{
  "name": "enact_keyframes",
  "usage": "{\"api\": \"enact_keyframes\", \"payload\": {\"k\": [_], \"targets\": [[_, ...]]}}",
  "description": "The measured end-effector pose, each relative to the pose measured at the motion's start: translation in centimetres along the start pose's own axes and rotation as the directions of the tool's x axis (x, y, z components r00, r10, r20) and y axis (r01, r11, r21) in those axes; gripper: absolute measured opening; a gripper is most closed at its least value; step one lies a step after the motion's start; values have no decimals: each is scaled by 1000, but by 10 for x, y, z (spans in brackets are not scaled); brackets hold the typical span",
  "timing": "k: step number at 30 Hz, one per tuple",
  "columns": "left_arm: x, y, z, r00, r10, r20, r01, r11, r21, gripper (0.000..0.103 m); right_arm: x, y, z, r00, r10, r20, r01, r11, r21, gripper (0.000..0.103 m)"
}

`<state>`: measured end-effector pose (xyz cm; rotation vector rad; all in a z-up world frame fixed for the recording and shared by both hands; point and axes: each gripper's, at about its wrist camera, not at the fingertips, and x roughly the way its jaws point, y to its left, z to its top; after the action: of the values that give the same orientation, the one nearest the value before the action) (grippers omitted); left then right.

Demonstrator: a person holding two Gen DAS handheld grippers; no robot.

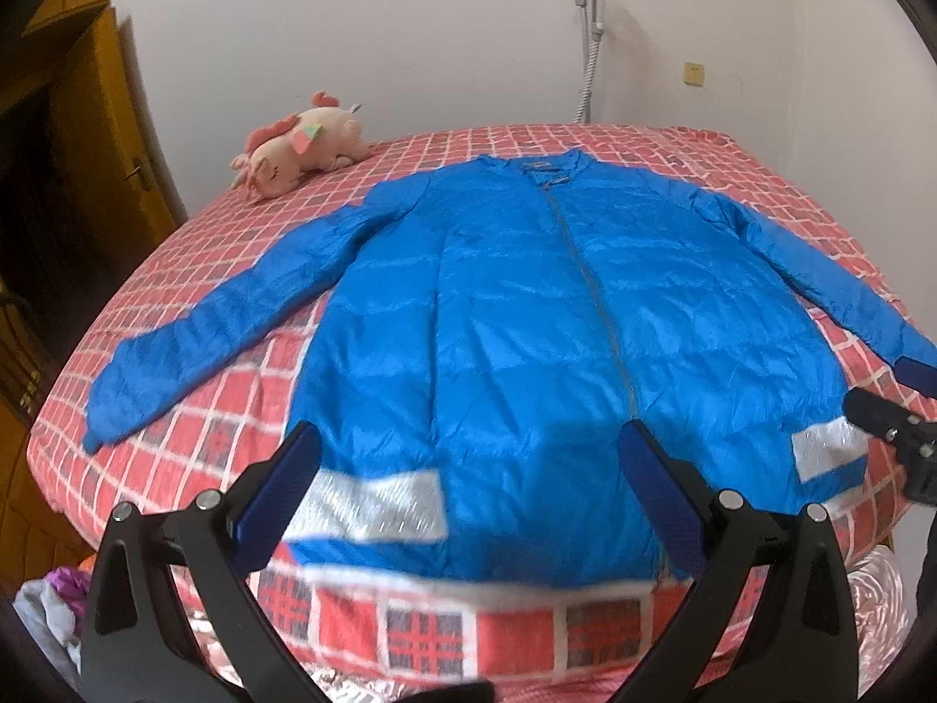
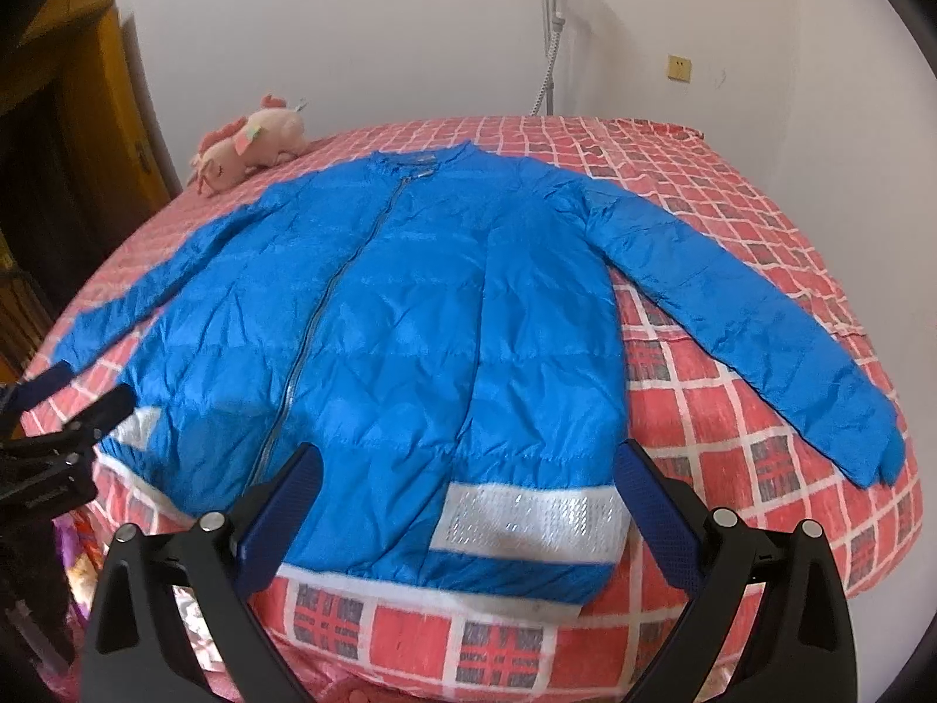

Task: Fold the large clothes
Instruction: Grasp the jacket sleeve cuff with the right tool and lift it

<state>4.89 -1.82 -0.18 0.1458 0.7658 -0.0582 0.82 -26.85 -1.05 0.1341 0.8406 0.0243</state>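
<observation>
A blue zipped jacket [image 1: 527,322] lies flat, front up, on a bed with a red checked cover [image 1: 234,410], collar far, both sleeves spread out. Silver bands mark its hem. My left gripper [image 1: 468,439] is open and empty, above the hem's left half. My right gripper [image 2: 468,463] is open and empty, above the hem's right half of the jacket [image 2: 421,316]. The right gripper also shows at the right edge of the left wrist view [image 1: 896,404]; the left gripper shows at the left edge of the right wrist view [image 2: 64,404].
A pink plush toy [image 1: 298,143] lies at the bed's far left corner, also in the right wrist view [image 2: 249,137]. A white wall with a garment steamer pole [image 1: 591,35] stands behind. A wooden door [image 1: 76,135] is left. Clothes [image 1: 52,603] lie beside the bed.
</observation>
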Motion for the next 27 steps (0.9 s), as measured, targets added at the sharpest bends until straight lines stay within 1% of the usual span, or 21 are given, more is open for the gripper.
{"api": "enact_keyframes", "payload": {"k": [2, 4, 5, 7, 8, 9, 10, 11, 12, 13, 15, 16, 17, 19, 21, 22, 25, 27], "targets": [[6, -3, 9, 1000, -24, 6, 24, 1000, 16, 100, -3, -22, 7, 1000, -19, 23, 18, 999, 49, 99], [18, -6, 22, 996, -93, -9, 93, 996, 17, 100, -6, -50, 13, 997, -63, 37, 58, 992, 108, 99], [26, -6, 30, 993, -118, -22, 118, 993, 10, 100, -8, -70, 16, 995, -91, 34, 85, 985, 151, 99], [42, -8, 44, 990, -136, -34, 136, 991, 4, 100, -12, -109, 18, 991, -137, 6, 132, 962, 239, 99], [49, -9, 49, 988, -147, -39, 147, 989, -4, 100, -14, -133, 16, 987, -161, -15, 159, 943, 292, 99], [59, -8, 57, 984, -173, -43, 172, 985, -16, 100, -17, -154, 14, 983, -183, -34, 184, 924, 336, 99], [67, -9, 62, 980, -191, -49, 190, 982, -22, 100, -21, -181, 10, 975, -215, -62, 222, 894, 389, 99], [74, -9, 67, 978, -200, -58, 198, 980, -26, 100, -24, -198, 7, 968, -238, -80, 249, 870, 425, 99], [85, -10, 74, 977, -199, -71, 198, 980, -27, 100, -28, -216, 3, 961, -261, -96, 275, 844, 460, 99], [91, -11, 77, 978, -195, -75, 194, 981, -27, 100, -32, -242, -2, 949, -291, -125, 313, 807, 501, 99], [104, -13, 85, 979, -185, -84, 183, 983, -25, 100, -33, -273, -9, 936, -309, -168, 349, 758, 551, 99], [110, -14, 88, 978, -186, -91, 184, 983, -25, 100, -31, -293, -14, 933, -302, -197, 359, 728, 584, 99], [115, -14, 90, 978, -187, -98, 185, 982, -27, 100, -28, -308, -18, 935, -284, -214, 355, 710, 609, 99], [126, -15, 96, 977, -183, -109, 180, 983, -31, 100, -19, -327, -24, 943, -239, -231, 333, 688, 645, 99], [133, -13, 99, 976, -183, -116, 179, 983, -45, 100, -9, -341, -28, 959, -176, -221, 280, 690, 668, 99], [137, -12, 100, 974, -190, -121, 184, 981, -55, 100, -4, -343, -28, 963, -153, -220, 263, 691, 673, 99], [145, -9, 101, 971, -200, -133, 192, 979, -74, 100, 16, -357, -34, 968, -86, -236, 233, 656, 718, 96], [149, -8, 101, 969, -205, -138, 195, 977, -84, 100, 22, -360, -32, 964, -99, -246, 249, 657, 711, 94]]}}
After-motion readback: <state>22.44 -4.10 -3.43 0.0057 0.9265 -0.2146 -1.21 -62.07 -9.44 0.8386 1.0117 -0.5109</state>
